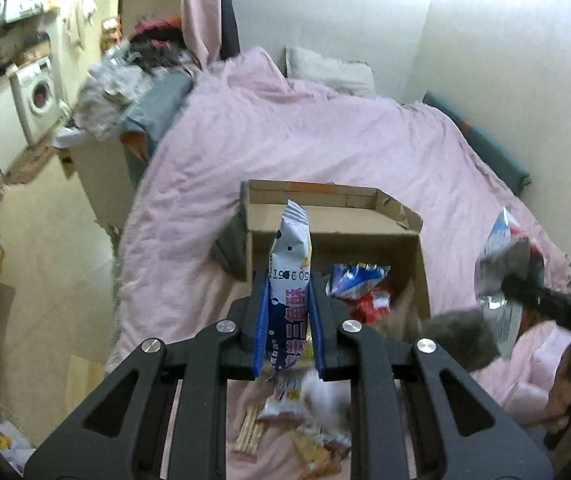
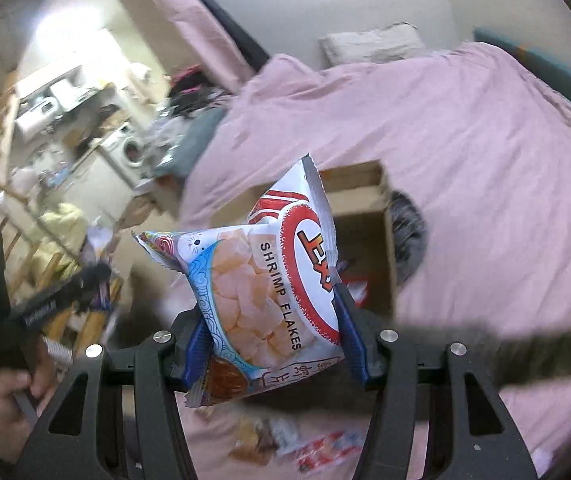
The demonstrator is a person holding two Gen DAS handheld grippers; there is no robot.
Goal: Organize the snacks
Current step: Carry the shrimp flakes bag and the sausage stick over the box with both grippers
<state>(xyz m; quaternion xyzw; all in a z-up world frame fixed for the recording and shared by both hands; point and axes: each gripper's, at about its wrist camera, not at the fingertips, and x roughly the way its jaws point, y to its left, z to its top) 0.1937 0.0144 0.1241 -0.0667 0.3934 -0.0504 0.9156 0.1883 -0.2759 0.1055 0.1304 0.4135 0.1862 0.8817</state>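
My left gripper (image 1: pixel 288 292) is shut on a slim white and blue snack packet (image 1: pixel 290 264), held upright above the pink bed cover. Just beyond it lies an open cardboard box (image 1: pixel 369 216) with blue and red snack bags (image 1: pixel 359 286) inside. My right gripper (image 2: pixel 271 312) is shut on a puffy shrimp flakes bag (image 2: pixel 269 288) that fills its jaws, with the same box (image 2: pixel 365 184) behind it. Seen from the left wrist view, that bag (image 1: pixel 501 280) and the right gripper sit blurred at the right edge. Loose snacks (image 1: pixel 285 432) lie on the cover below both grippers.
A pink duvet (image 1: pixel 325 132) covers the bed, with a pillow (image 1: pixel 329 68) by the wall. A grey furry animal (image 2: pixel 407 232) lies beside the box. Left of the bed are a cluttered box (image 1: pixel 97 152), a washing machine (image 1: pixel 37 96) and floor. A hand (image 2: pixel 5 396) holds the left gripper's handle.
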